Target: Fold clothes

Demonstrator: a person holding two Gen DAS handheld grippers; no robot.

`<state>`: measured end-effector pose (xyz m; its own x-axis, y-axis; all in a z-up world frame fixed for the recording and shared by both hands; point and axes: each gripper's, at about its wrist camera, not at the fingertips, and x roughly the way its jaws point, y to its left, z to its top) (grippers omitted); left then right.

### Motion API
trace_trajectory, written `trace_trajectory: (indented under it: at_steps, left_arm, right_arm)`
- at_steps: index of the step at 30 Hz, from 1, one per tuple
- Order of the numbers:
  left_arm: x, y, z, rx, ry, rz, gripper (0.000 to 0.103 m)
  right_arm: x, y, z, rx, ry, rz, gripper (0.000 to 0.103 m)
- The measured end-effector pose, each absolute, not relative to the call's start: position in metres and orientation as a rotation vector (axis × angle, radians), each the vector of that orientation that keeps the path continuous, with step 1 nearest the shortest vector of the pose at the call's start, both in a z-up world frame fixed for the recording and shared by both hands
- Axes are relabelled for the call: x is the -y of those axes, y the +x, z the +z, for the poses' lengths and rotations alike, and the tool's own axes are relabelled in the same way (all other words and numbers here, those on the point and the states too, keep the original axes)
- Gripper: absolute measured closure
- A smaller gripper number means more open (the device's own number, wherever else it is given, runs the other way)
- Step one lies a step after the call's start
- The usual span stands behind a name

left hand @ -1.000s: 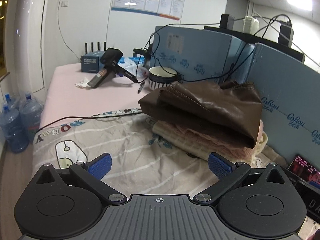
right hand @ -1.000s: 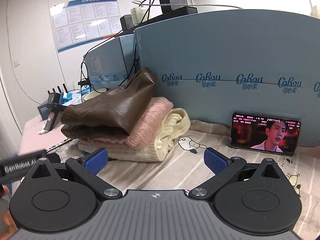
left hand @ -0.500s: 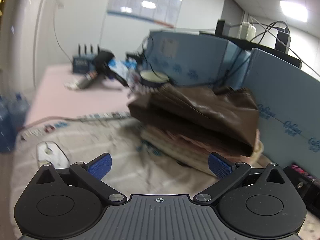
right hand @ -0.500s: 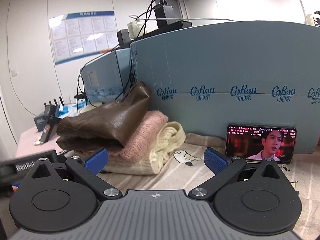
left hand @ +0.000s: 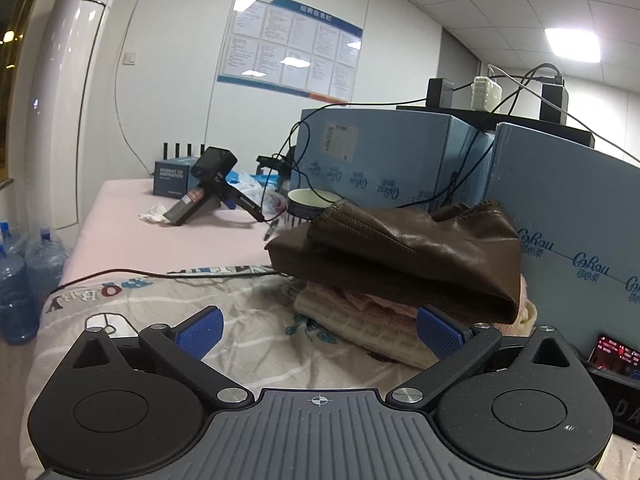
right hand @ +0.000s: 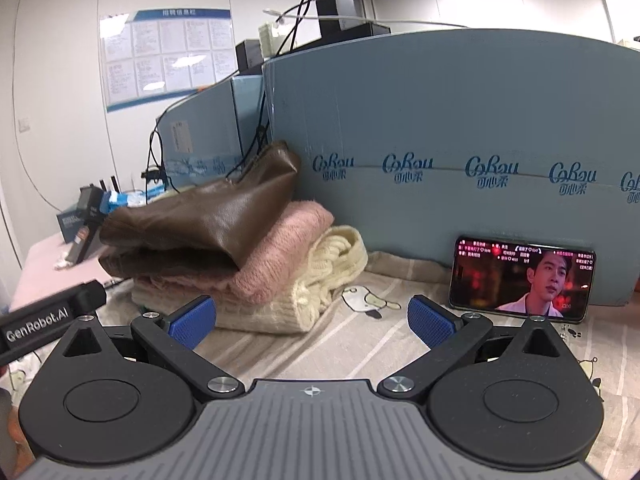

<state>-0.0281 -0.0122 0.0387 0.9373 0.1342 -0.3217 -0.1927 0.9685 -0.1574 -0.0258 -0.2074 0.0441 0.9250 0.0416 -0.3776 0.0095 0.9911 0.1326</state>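
Nearby, bowl [left hand: 314,202], contents hidden.

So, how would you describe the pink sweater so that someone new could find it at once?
Look at the tall blue foam board behind the bed sheet; a stack of folded clothes stands against its left end. The pink sweater is the middle layer, fuzzy and soft. The brown leather garment lies above it, the cream knit sweater below.

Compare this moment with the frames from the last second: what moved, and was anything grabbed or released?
Only the cameras shifted slightly; nothing was grabbed or released. The left gripper and right gripper stay open and empty. The brown leather garment, pink sweater and cream sweater remain stacked, the phone still propped.
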Motion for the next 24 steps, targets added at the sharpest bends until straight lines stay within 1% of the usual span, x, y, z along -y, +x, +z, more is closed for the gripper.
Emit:
trace_trajectory:
  at_steps: [8,24]
  left_arm:
    - [0.0169,-0.0266,0.0326,-0.324,-0.176,0.143,0.0]
    - [0.0223,-0.0303,0.0303,-0.285,-0.16,0.157,0.0]
  right_arm:
    - [0.2042,-0.023,0.0367,-0.407,0.113,0.012,0.0]
    - [0.2066,-0.022,0.0355,-0.415,0.12,0.0,0.0]
